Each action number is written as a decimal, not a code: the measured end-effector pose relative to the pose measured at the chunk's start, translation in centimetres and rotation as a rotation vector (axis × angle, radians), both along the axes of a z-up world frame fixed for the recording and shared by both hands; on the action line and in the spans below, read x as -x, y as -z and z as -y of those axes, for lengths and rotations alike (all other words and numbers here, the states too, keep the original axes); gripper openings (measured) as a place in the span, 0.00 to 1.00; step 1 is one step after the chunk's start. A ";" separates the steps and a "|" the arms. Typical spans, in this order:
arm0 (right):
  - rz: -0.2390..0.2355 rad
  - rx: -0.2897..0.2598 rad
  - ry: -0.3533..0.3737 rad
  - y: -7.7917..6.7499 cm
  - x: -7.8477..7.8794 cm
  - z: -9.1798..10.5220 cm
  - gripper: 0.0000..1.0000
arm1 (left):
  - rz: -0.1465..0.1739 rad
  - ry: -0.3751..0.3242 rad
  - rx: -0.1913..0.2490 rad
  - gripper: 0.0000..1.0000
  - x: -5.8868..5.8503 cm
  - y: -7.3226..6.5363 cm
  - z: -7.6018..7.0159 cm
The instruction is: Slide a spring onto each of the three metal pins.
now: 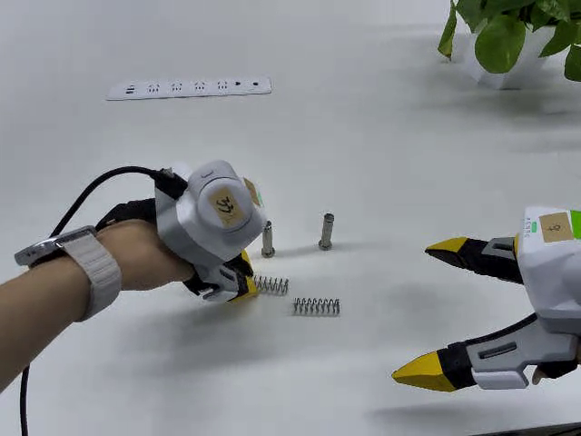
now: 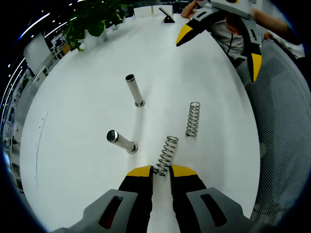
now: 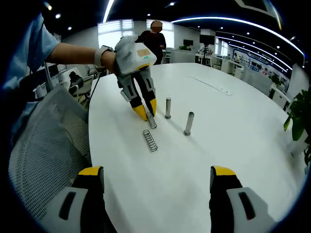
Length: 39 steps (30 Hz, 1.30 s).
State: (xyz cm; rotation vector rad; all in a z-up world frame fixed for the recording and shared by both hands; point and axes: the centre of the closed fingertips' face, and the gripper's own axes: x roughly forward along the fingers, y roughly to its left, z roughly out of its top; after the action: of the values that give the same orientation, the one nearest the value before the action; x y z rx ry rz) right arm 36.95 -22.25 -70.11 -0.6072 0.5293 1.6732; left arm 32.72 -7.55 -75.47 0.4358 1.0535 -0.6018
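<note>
Two metal pins stand upright on the white table, one [image 1: 268, 239] close to my left gripper and one [image 1: 327, 231] farther right. My left gripper [image 1: 234, 283] is shut on the end of a spring [image 1: 270, 285] lying on the table. In the left gripper view the yellow tips of the left gripper [image 2: 161, 171] pinch that spring [image 2: 165, 154], with both pins [image 2: 121, 141] [image 2: 134, 90] beyond. A second spring [image 1: 316, 306] lies loose beside it. My right gripper [image 1: 434, 309] hovers open at the right, well away from the springs, and the right gripper [image 3: 156, 171] holds nothing.
A white power strip [image 1: 189, 88] lies at the back left of the table. A potted plant [image 1: 508, 36] stands at the back right corner. A mesh chair [image 3: 43, 145] sits by the table edge. A person stands in the office background.
</note>
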 end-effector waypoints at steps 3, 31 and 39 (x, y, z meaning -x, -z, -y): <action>0.000 -0.001 0.003 0.0 -0.1 0.0 0.91 | -0.013 0.037 -0.017 0.14 0.1 0.0 0.1; -0.002 0.001 0.008 0.1 -0.4 0.2 0.90 | 0.001 0.011 0.014 0.10 0.7 -0.4 0.9; -0.004 0.002 0.001 0.1 0.0 0.0 0.89 | 0.066 -0.065 0.079 0.09 0.9 -0.2 0.4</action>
State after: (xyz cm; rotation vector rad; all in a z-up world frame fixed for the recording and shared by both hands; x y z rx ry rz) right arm 36.99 -22.23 -70.25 -0.6050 0.5338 1.6736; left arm 31.82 -7.93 -75.24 0.3491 0.9747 -0.5654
